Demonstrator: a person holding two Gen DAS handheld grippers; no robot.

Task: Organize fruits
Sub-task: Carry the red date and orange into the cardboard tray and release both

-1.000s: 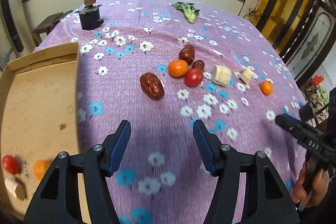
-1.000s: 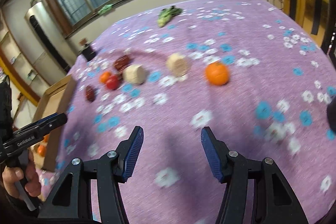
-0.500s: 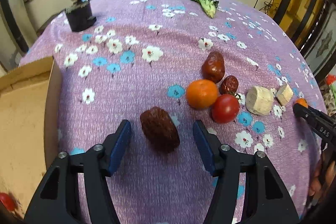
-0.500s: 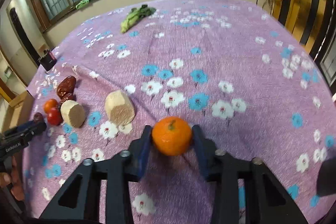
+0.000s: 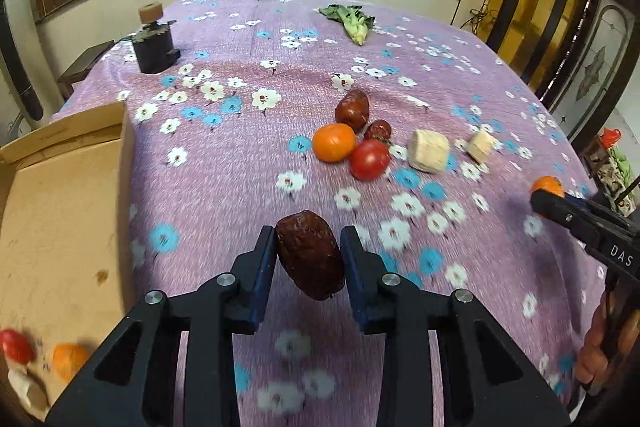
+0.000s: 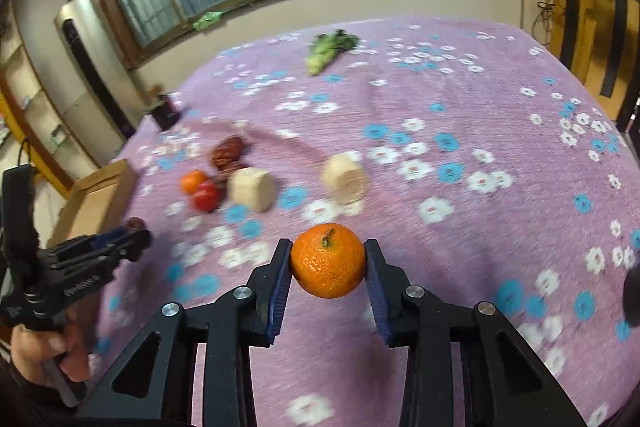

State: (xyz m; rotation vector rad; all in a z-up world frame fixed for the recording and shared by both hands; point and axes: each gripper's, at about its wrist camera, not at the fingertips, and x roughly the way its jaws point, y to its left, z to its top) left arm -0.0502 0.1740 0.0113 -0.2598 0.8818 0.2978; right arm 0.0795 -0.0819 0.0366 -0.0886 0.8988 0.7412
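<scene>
My left gripper [image 5: 308, 233] has a wrinkled dark red date [image 5: 310, 255] between its blue pads, which press on it as the jaws are closing; the date hangs just above the purple flowered cloth [image 5: 224, 187]. My right gripper [image 6: 328, 247] is shut on a small orange [image 6: 328, 267], held off the cloth. On the cloth lie another orange [image 5: 334, 143], a tomato [image 5: 370, 159], two dates [image 5: 352, 110] and two pale chunks [image 5: 428, 151]. A cardboard box [image 5: 60, 207] at the left holds a tomato [image 5: 14, 345] and an orange [image 5: 68, 361].
A green leafy vegetable [image 5: 352, 21] lies at the far side of the table. A dark block with a cork-like top [image 5: 154, 43] stands at the far left. A person's hand [image 6: 36, 347] grips the left tool. Windows and a wall run behind the table.
Both grippers went from open above the cloth to shut on fruit: the left on the date, the right on the orange. Both pieces now hang clear of the cloth.
</scene>
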